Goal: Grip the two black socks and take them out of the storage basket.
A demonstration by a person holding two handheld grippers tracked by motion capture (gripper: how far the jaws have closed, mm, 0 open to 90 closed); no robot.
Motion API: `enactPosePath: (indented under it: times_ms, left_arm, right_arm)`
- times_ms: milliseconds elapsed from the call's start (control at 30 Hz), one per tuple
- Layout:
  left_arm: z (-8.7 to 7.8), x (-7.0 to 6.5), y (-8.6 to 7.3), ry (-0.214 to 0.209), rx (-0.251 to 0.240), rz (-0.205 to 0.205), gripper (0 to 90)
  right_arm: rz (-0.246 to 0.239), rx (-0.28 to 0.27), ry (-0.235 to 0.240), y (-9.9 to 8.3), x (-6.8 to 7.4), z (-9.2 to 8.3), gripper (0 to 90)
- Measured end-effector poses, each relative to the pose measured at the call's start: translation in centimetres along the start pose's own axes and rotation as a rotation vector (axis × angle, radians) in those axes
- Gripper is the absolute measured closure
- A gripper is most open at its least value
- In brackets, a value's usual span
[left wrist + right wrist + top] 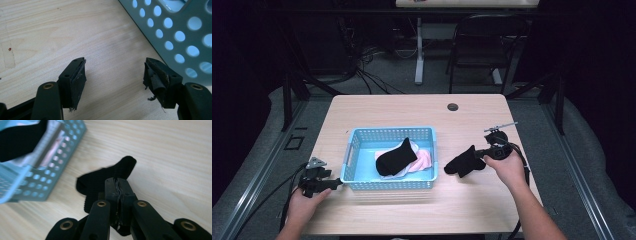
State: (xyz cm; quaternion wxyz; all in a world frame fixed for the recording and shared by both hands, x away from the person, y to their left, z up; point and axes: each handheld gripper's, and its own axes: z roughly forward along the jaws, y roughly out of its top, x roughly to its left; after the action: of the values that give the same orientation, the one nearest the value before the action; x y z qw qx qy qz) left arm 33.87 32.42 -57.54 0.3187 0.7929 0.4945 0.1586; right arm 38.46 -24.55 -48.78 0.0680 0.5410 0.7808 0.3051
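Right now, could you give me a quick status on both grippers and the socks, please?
Left gripper open beside blue basket. Right gripper shut on black sock, on table. Another black sock in basket.

Light wood-grain table w/ small round dark grommet hole near far edge. Pale blue perforated plastic basket sat mid-table, toward the near edge. Black fabric sock lay on tabletop just right of basket, not touching it.

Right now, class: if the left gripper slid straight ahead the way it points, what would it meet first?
Most likely the blue basket: its holed wall slants across the path beyond the open left gripper, with bare table between. Depth is hard to judge.
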Motion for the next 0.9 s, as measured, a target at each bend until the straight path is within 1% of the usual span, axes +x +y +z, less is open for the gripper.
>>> enactPosePath:
  times_ms: [100, 133, 200, 233, 300, 333, 433, 467, 600, 667, 733, 767, 900]
  left_arm:
    - [0.0, 0.0, 0.0, 0.001, 0.0, 0.0, 33.9]
    - [0.0, 0.0, 0.0, 0.001, 0.001, 0.001, 33.9]
    - [0.0, 0.0, 0.0, 0.001, 0.003, 0.0, 33.9]
    - [0.0, 0.0, 0.0, 0.002, 0.006, 0.002, 33.9]
    - [0.1, 0.0, -0.1, 0.001, 0.009, 0.004, 33.8]
    - [0.1, 0.0, -0.1, 0.001, 0.008, 0.005, 33.8]
    - [0.1, 0.0, -0.1, 0.002, 0.009, 0.005, 33.8]
    - [0.1, 0.0, -0.1, 0.002, 0.01, 0.002, 33.8]
    - [0.1, 0.0, -0.1, 0.002, 0.01, 0.002, 33.8]
    - [0.1, 0.0, -0.1, 0.002, 0.009, 0.002, 33.8]
    - [0.1, 0.0, -0.1, 0.003, 0.009, 0.002, 33.8]
    - [0.1, 0.0, -0.1, 0.003, 0.01, 0.002, 33.8]
    - [0.1, 0.0, -0.1, 0.001, 0.008, 0.0, 33.8]
  right_arm:
    - [0.031, 0.009, -0.014, -0.9, -1.1, 1.0, 87.8]
    - [0.051, 0.006, -0.025, -1.3, -1.5, 1.4, 87.7]
    - [0.066, 0.007, -0.033, -1.9, -2.1, 2.0, 87.0]
    - [0.075, 0.014, -0.036, -2.2, -2.4, 2.2, 85.9]
    - [0.092, 0.01, -0.053, -2.7, -2.8, 2.7, 82.4]
    - [0.097, 0.011, -0.054, -2.8, -3.0, 2.9, 80.7]
    - [0.114, -0.002, -0.064, -3.1, -3.3, 3.1, 74.9]
    - [0.116, -0.013, -0.065, -3.2, -3.4, 3.1, 72.5]
    - [0.118, -0.017, -0.064, -3.2, -3.4, 2.8, 68.0]
    - [0.119, -0.029, -0.062, -3.2, -3.3, 2.7, 64.1]
    - [0.113, -0.032, -0.065, -3.2, -3.3, 2.6, 62.8]
    - [0.094, -0.031, -0.076, -3.0, -3.2, 2.5, 60.3]
    - [0.07, -0.028, -0.071, -2.4, -2.8, 2.0, 58.3]
